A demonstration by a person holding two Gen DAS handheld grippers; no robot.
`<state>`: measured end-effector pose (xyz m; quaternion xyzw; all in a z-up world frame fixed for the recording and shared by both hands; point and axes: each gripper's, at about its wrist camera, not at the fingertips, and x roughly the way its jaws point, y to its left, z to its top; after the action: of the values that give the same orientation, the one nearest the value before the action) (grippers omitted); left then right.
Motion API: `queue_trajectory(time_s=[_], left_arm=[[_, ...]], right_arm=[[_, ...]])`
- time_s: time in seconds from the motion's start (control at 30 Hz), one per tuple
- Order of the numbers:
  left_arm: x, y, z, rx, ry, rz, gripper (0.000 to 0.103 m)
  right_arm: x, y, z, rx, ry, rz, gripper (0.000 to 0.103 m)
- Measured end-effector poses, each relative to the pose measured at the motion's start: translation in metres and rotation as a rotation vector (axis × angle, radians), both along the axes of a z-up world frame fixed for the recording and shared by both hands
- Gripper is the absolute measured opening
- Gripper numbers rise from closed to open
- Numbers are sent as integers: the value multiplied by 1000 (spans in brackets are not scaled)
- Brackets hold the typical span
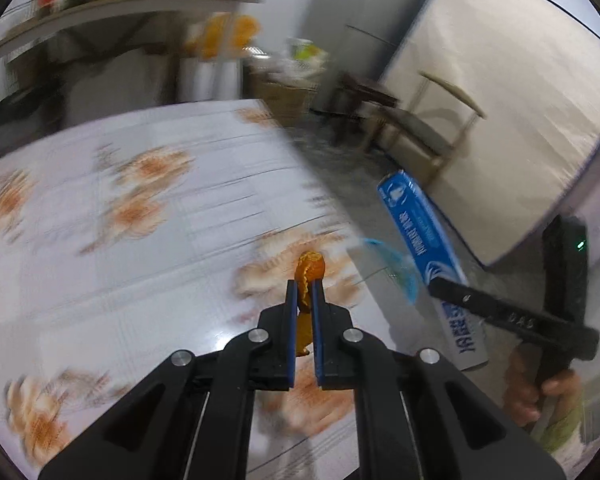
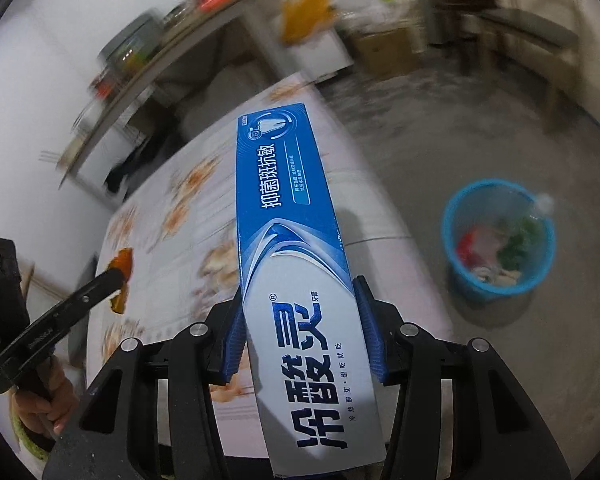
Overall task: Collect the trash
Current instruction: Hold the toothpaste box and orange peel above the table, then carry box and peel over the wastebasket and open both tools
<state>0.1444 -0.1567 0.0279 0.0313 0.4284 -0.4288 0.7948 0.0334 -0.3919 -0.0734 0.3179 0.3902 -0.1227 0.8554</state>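
Scene: a surface point(image 1: 148, 216) under a floral cloth, with a blue waste bin point(image 2: 498, 236) standing on the floor just beside its edge

Why both hands are loaded: each gripper carries one piece of rubbish clear of the cloth, which looks like a way to bring two items toward the bin in one trip rather than two

Left gripper point(image 1: 305, 292): jaws nearly together, clamped on a scrap of orange peel point(image 1: 309, 270); the thin peel sits upright between the blue pads, its curled top poking out past the tips and a strip hanging below

Right gripper point(image 2: 302, 328): jaws about half apart, clamped across the width of a blue and white toothpaste box point(image 2: 288, 216); the pads press the two long sides near the white end, so most of the box juts forward

Why the box is held that way: gripping the narrow sides near one end leaves the blue end free to tip into the bin first, though the long overhang could let it swing

Where the trash is: peel and box are both in the air above the surface, not yet in the bin; the bin already holds red, green and pale scraps

Person: a hand point(image 1: 540, 384) grips the right tool's handle in the left view

Next, as a guess: carry both over the bin rim and let go
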Motion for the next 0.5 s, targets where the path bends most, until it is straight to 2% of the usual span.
queue_trajectory(time_s=[0.13,0.23,0.4,0.5], left_arm=[[-8,-68,5,9,-10,-108,6],[-15,-119,-2,41,-2,-173,6],[-17,-207,-33,119,102,-259,6],[-9,-256,-57,179,151,-269,6]], right_arm=[[-37,-57,-22,66,54,-166,46],[-59,-96,-51,167,112,-269,46],[-78,-139,-107,375,158,-398,47],[-77,-163,-137,488,167,-475,47]])
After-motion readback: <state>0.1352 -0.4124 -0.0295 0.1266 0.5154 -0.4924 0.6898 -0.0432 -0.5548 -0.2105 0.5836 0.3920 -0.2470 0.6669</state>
